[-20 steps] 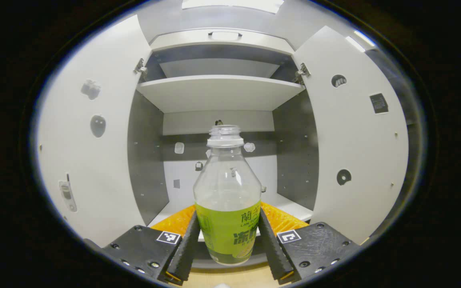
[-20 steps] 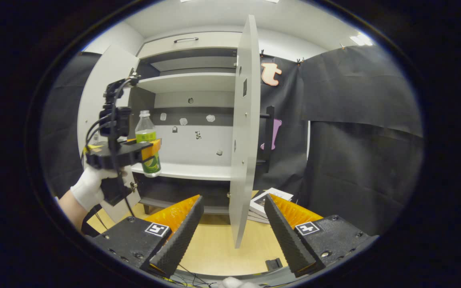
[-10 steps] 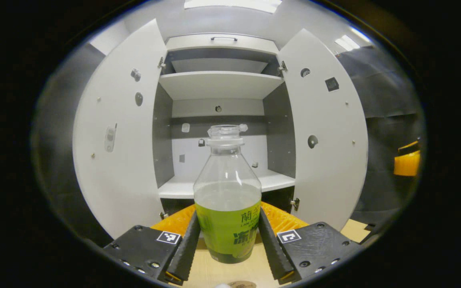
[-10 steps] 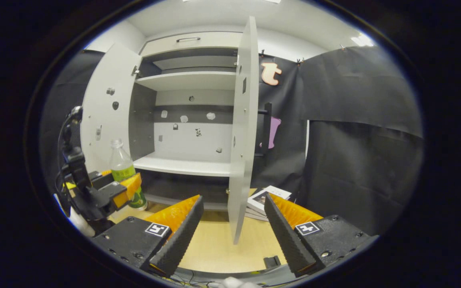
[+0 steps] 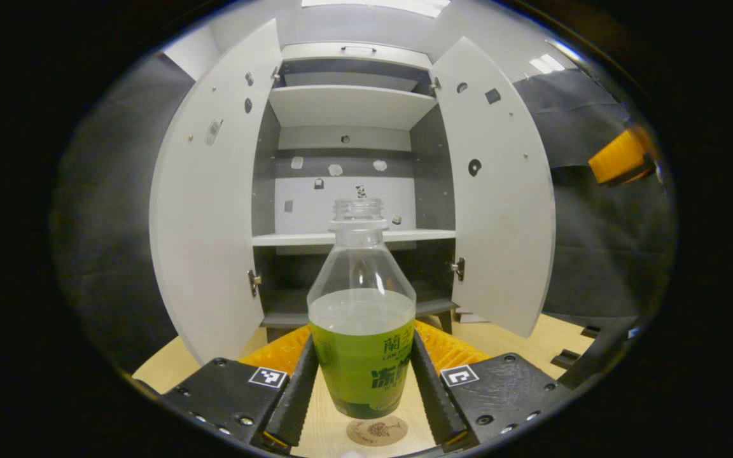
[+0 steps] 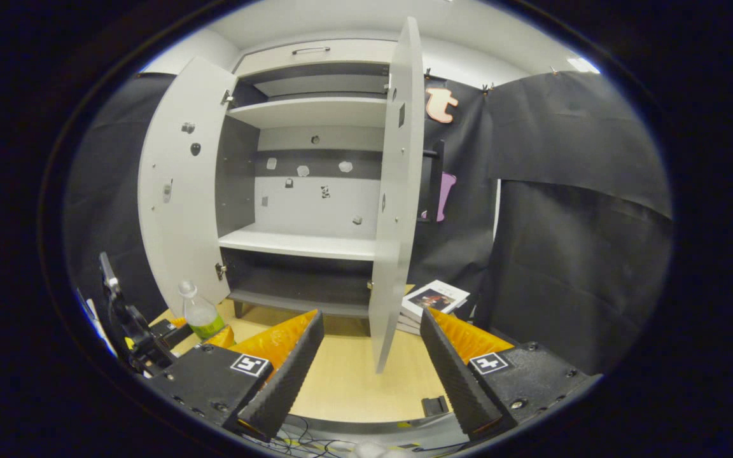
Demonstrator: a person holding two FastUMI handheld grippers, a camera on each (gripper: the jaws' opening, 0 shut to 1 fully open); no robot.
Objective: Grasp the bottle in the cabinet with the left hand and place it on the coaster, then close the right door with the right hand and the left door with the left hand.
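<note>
In the left gripper view, the bottle (image 5: 361, 324) is held upright between the jaws of the left gripper (image 5: 361, 388), just above the coaster (image 5: 376, 430) lying on the near counter (image 5: 169, 369). Behind it stands the cabinet (image 5: 347, 165), its left door (image 5: 214, 203) and right door (image 5: 500, 197) swung out. In the right gripper view, books (image 6: 433, 300) are stacked right of the right door.

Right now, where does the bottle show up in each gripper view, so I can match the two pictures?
Left gripper view: the bottle stands bottom centre, held between the left tongs, just above the coaster.
Right gripper view: the bottle sits small at lower left, in front of the left door.
Shared landmark: the open cabinet's lower shelf lies behind the bottle in both views.
</note>
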